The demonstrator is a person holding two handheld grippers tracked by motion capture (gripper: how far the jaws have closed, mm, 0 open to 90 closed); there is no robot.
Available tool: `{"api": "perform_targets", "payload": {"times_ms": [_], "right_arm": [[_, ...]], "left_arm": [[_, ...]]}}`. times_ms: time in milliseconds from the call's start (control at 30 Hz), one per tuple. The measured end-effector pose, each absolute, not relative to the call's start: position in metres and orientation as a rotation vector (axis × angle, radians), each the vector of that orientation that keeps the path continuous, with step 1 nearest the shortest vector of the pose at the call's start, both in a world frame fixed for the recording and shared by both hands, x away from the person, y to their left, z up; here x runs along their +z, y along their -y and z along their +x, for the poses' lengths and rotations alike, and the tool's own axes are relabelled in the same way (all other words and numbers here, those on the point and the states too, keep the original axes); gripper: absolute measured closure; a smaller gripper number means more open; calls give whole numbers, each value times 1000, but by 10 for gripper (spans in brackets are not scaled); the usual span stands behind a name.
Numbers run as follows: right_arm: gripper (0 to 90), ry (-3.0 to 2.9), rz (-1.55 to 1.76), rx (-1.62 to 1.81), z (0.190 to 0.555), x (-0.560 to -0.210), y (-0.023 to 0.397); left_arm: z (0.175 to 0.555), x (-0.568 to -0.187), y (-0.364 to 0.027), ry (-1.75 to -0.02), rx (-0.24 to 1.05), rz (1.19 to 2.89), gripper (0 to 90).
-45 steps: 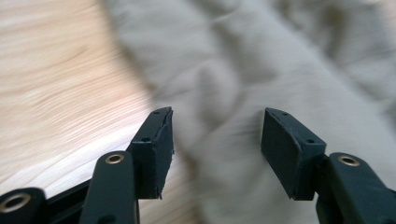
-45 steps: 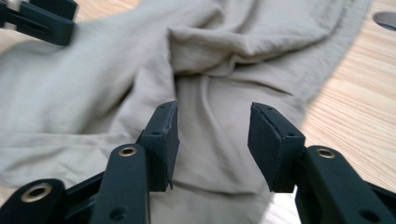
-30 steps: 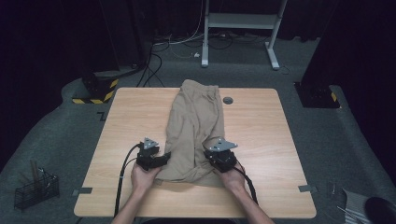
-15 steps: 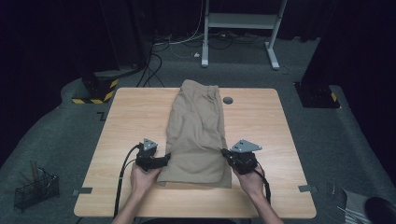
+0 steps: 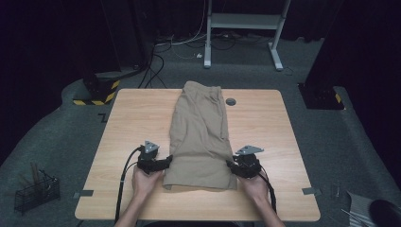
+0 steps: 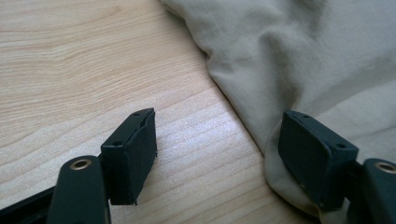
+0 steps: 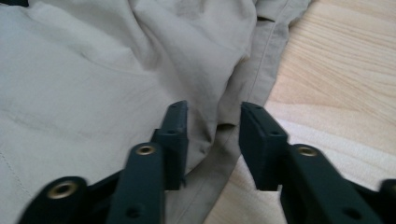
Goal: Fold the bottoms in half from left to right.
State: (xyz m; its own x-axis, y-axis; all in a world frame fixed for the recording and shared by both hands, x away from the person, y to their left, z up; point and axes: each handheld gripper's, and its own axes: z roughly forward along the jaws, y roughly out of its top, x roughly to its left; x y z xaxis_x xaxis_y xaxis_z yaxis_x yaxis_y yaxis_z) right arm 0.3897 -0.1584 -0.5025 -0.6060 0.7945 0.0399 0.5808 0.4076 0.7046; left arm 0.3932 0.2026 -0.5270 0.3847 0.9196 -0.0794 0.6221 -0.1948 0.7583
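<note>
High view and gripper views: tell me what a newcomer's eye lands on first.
The khaki shorts lie flat down the middle of the wooden table. At their near corners sit the left gripper and right gripper, each in a hand. Both stand open, and the right jaws have just been opening, straddling the shorts' hem without pressing it.

Wooden table (image 5: 132,118), light grain, round grommet (image 5: 230,101) near far edge. Tape strips at near corners (image 5: 82,194). Floor: wire basket (image 5: 35,193) with tools at left, yellow-black striped base (image 5: 97,90), cables (image 5: 158,59), white desk frame (image 5: 243,21) behind the table
</note>
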Motion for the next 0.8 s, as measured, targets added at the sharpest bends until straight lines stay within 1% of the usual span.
{"api": "perform_targets", "payload": {"times_ms": [33, 67, 200, 233, 400, 533, 600, 733, 800], "right_arm": [[622, -2370, 1193, 1014, 388, -504, 158], [653, -2378, 1183, 1020, 387, -505, 157], [876, -2402, 1120, 1023, 383, -511, 151], [888, -2391, 1109, 1042, 382, -509, 150], [892, -2345, 1066, 1099, 378, -485, 156], [891, -2330, 1070, 1069, 378, -472, 161], [890, -2336, 1086, 1037, 380, -474, 162], [884, -2367, 1145, 930, 390, -497, 163], [835, -2369, 1176, 897, 392, -506, 163]], "left_arm": [[393, -527, -203, -1326, 515, 1914, 280], [393, -527, -203, -1325, 511, 1913, 277], [394, -527, -203, -1326, 512, 1917, 248], [394, -527, -204, -1329, 509, 1914, 234], [395, -527, -206, -1351, 493, 1888, 191], [394, -527, -205, -1353, 503, 1898, 190], [394, -527, -204, -1352, 507, 1901, 189], [394, -527, -204, -1350, 506, 1902, 185], [394, -527, -205, -1350, 501, 1900, 184]]}}
